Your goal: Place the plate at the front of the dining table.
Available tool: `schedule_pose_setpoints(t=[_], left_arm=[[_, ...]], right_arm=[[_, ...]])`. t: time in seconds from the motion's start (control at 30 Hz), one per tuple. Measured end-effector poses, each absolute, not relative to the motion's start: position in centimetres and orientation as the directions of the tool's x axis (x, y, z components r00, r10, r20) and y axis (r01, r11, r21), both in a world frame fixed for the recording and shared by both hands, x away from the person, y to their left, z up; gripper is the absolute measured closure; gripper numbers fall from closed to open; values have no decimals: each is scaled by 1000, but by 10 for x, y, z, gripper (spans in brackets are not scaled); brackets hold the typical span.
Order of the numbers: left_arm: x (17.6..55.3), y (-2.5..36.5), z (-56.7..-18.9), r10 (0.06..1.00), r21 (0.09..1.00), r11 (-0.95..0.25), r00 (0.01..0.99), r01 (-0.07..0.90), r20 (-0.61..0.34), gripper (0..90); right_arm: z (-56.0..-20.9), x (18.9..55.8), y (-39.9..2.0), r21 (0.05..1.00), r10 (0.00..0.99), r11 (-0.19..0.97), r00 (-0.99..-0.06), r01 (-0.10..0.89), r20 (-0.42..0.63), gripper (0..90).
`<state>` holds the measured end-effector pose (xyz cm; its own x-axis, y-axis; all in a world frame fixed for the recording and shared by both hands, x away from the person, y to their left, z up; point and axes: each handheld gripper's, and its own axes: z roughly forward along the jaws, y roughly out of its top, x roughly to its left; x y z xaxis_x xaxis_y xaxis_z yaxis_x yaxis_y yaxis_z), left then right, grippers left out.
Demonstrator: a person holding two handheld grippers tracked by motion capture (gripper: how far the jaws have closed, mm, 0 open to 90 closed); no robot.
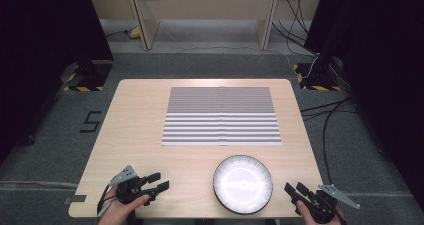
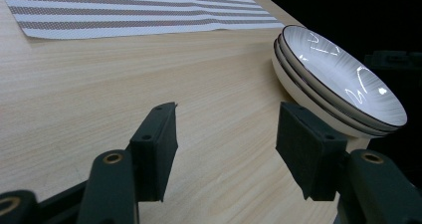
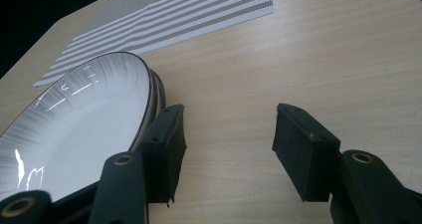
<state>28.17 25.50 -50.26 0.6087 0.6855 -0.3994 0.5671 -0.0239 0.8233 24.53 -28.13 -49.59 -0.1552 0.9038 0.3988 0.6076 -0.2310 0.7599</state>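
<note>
Nothing looks started yet: the stacked plates (image 1: pixel 243 184) are sitting untouched near the bench's (image 1: pixel 135 130) front edge, right of centre, just short of the striped placemat (image 1: pixel 221 116). The left tongs (image 1: pixel 156 183) are hovering near the front-left corner, the right tongs (image 1: pixel 296 188) near the front-right corner; both are standing wide apart, holding nothing.

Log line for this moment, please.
left gripper: open, empty | right gripper: open, empty | stacked plates: between them, near edge | striped mat: flat, mid-table
</note>
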Motion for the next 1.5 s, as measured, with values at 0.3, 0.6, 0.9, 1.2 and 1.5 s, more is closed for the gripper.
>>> schedule_pose_setpoints(t=[0.3, 0.6, 0.9, 1.2, 1.5], left_arm=[[282, 247, -497, 667, 824, -46, 632, 564, -395, 431], [287, 221, -486, 615, 822, -90, 680, 563, -399, 434], [297, 196, -483, 583, 810, -146, 711, 568, -393, 435], [313, 177, -469, 557, 805, -201, 741, 558, -375, 439], [318, 161, -468, 553, 797, -225, 747, 560, -369, 442]], right_arm=[[-493, 247, -274, 751, 896, -241, -158, 614, 416, 493], [-476, 253, -258, 763, 890, -188, -221, 619, 399, 549], [-474, 263, -246, 740, 878, -157, -250, 653, 407, 587], [-475, 271, -236, 714, 878, -122, -260, 689, 401, 635], [-479, 276, -233, 708, 882, -106, -262, 699, 391, 638]])
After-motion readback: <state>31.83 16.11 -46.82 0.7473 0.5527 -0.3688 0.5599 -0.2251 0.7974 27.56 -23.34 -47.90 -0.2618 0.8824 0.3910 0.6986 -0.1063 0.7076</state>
